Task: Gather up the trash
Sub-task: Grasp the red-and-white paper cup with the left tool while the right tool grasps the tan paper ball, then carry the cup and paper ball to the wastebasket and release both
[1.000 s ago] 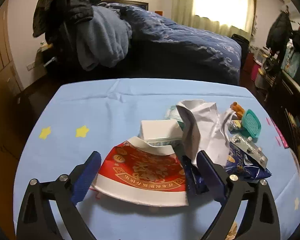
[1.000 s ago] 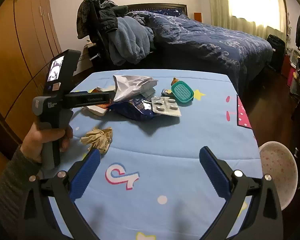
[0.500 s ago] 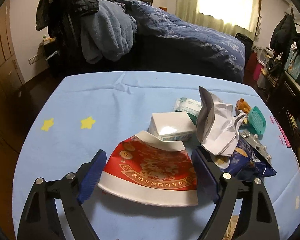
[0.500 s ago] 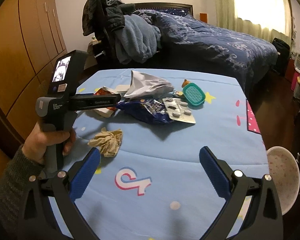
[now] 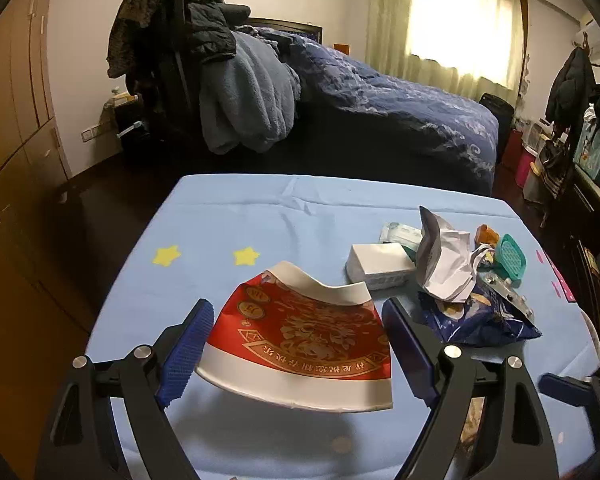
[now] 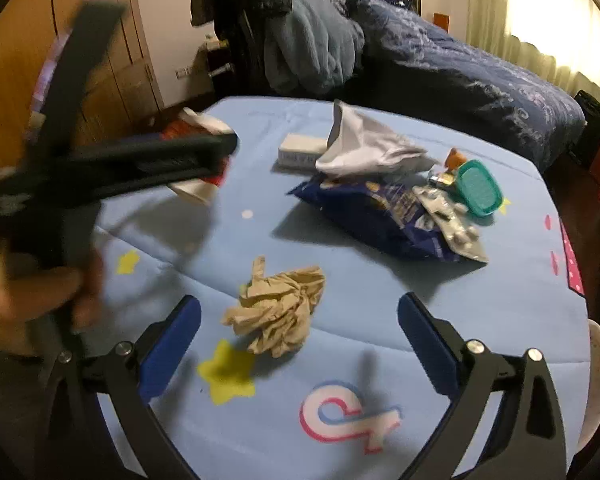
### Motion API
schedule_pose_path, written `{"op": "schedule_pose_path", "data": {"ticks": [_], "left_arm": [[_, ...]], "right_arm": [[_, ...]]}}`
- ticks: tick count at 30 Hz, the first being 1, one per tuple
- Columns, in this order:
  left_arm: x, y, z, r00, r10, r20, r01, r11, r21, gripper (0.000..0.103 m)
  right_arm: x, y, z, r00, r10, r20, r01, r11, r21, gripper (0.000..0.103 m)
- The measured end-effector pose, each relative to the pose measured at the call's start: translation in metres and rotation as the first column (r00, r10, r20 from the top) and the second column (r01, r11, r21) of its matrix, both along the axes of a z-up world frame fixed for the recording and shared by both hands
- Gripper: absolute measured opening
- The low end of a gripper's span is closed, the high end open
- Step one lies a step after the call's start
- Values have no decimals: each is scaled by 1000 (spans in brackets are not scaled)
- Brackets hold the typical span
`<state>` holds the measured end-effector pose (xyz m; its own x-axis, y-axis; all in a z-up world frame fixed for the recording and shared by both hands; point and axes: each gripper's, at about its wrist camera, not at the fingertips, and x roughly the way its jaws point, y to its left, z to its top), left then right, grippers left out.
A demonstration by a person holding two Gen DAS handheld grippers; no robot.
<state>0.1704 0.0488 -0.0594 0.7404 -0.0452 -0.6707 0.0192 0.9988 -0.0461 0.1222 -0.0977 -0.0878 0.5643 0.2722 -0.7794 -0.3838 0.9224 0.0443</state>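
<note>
Red-and-white flattened paper bowl wall (image 5: 300, 336), biggest piece, near the bench's (image 5: 236, 220) left edge: light, springy card, curved, so it will flex. Sits between the left tool's (image 5: 298, 354) pads (image 5: 188, 348), which have just been narrowing but stand off both sides; nothing gripped yet. Best pinched across the white rim band, I'd say. Gold characters run along the lower red band, too small to read.

Blue snack bag (image 6: 384, 216), toward the right edge: crinkly film, slippery, likely near empty; take a folded edge. Print on it unreadable.

White crumpled paper (image 6: 364, 148) resting on the bag: soft, weightless, grab any ridge.

White box (image 5: 380, 266) behind it, mid-bench: stiff, light; text on its side illegible.

Tan crumpled wad (image 6: 278, 312), near edge of the bench: soft, compressible, easiest pick. Right tool (image 6: 300, 338) is open and empty, jaws just closed slightly, wad lying ahead between the pads, not touched.

Pill blister (image 6: 452, 228) on the bag: thin foil, slides, hard to pinch flat.

Teal lid (image 6: 480, 188): rigid plastic, small.

Cloth print near the right tool looks like a TikTok-style note logo (image 6: 348, 416).
</note>
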Motion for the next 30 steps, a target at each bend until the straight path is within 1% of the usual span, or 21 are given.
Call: {"op": "schedule_pose_path", "data": {"ticks": [2, 3, 4, 5, 8, 14, 21, 26, 30], "left_arm": [[-3, 4, 2, 1000, 7, 5, -7, 1000, -2, 86], [-5, 6, 2, 1000, 8, 8, -8, 1000, -4, 86], [-6, 8, 3, 1000, 12, 8, -12, 1000, -8, 86], [-7, 10, 3, 1000, 16, 8, -16, 1000, -11, 86], [-12, 16, 5, 999, 34, 16, -33, 999, -17, 86], [-21, 19, 11, 998, 52, 37, -52, 999, -8, 86], [-33, 13, 23, 997, 48, 62, -47, 999, -14, 86], [-45, -5, 36, 996, 16, 87, -17, 1000, 1, 86], [-55, -28, 47, 994, -33, 107, 33, 999, 1, 86]], "right_arm": [[4, 5, -8, 999, 6, -37, -7, 1000, -8, 69], [5, 6, -12, 998, 14, -62, -15, 1000, -3, 63], [5, 7, -13, 998, 13, -57, -14, 1000, -11, 57], [3, 9, -13, 999, 12, -40, -14, 999, -30, 47], [0, 10, -13, 999, 23, -38, -24, 999, -32, 30], [-11, 2, -4, 1000, 21, -4, -21, 1000, -13, 25], [-28, -20, 14, 1000, 2, 19, -3, 999, 46, 24], [-43, -43, 26, 999, -27, 42, 24, 997, 77, 24], [-54, -61, 32, 997, -57, 57, 52, 995, 88, 24]]}}
